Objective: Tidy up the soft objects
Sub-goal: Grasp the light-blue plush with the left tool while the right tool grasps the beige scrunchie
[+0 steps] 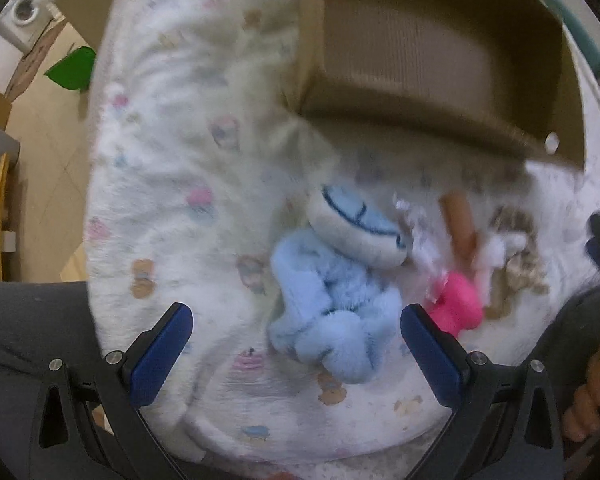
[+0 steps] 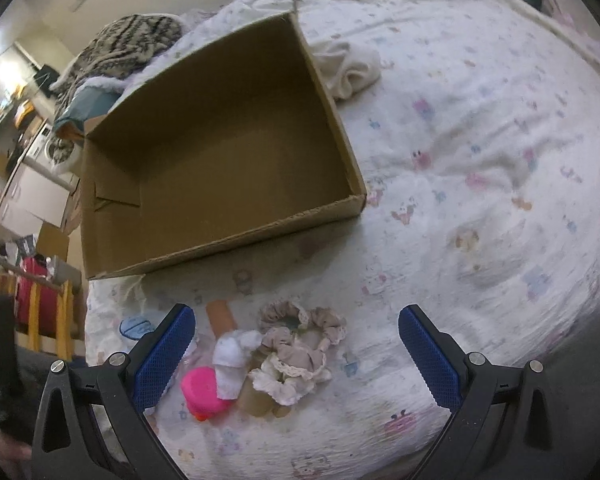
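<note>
Both claws gape wide: left claw [image 1: 296,344] straddles the blue plush [image 1: 332,300]; right claw [image 2: 296,344], centre frame, below the cardboard box's [image 2: 220,236] near edge.

Box [image 2: 220,152] sits on the bed [image 2: 480,160], open side up, nothing in it. Before its near wall, on the sheet, lies a cluster of toys: plush [image 1: 332,288] leftmost, duck [image 2: 202,392] and doll [image 2: 288,360] to its right, touching one another. Cloth [image 2: 352,66] lies against the box's far right wall. Blanket [image 2: 128,44] is heaped behind the box, at its left.
</note>
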The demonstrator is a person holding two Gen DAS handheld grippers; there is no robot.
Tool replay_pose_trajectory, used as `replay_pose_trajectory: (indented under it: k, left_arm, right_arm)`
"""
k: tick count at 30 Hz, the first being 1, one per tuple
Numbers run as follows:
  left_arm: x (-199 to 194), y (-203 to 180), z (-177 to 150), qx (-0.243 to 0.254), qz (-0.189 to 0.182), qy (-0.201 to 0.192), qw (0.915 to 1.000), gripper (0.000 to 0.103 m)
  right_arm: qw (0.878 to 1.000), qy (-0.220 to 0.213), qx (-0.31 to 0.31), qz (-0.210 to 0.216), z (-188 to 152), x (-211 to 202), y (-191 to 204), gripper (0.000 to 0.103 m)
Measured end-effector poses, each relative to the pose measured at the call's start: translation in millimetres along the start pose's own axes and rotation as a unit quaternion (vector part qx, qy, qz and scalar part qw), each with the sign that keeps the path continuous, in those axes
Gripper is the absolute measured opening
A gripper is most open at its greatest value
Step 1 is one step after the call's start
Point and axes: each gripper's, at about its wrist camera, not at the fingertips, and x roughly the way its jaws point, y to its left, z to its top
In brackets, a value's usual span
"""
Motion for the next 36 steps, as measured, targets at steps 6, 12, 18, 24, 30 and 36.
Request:
replay_pose_trajectory:
  k: [6,12,18,24,30,36]
  left_arm:
    - [29,-12,-5,0.008,-0.004,0.012,0.9999,0.1]
    - [45,-19,-13,0.029,-0.013,0.016,0.9994,0.057]
    - [26,-20,-26,0.035,-0.009,-0.001,0.9993,0.025]
    - [-11,-15,-42,0.018,-0.027,-0.052,0.9981,0.019]
    - [-42,-8,-52,-0.012,-0.015,-0.112,0.9935,0.019]
    - [-42,1,-37,-0.015,-0.013,-0.124,0.9921,0.019]
  right_arm:
    - [0.999,0.006,0.034,0.016,2,3,-13,0.103]
    - [0.995,0.051,0.075,0.034,1,21,-24,0.103]
    - [0.991,0.088,0.093,0.046,-3,37,-26,0.103]
    - [0.987,0.114,0.112,0.033,-3,59,-30,0.087]
    - [0.985,0.137,0.101,0.013,-2,83,-21,0.072]
    - [0.988,0.133,0.075,0.0,-1,92,-5,0.016]
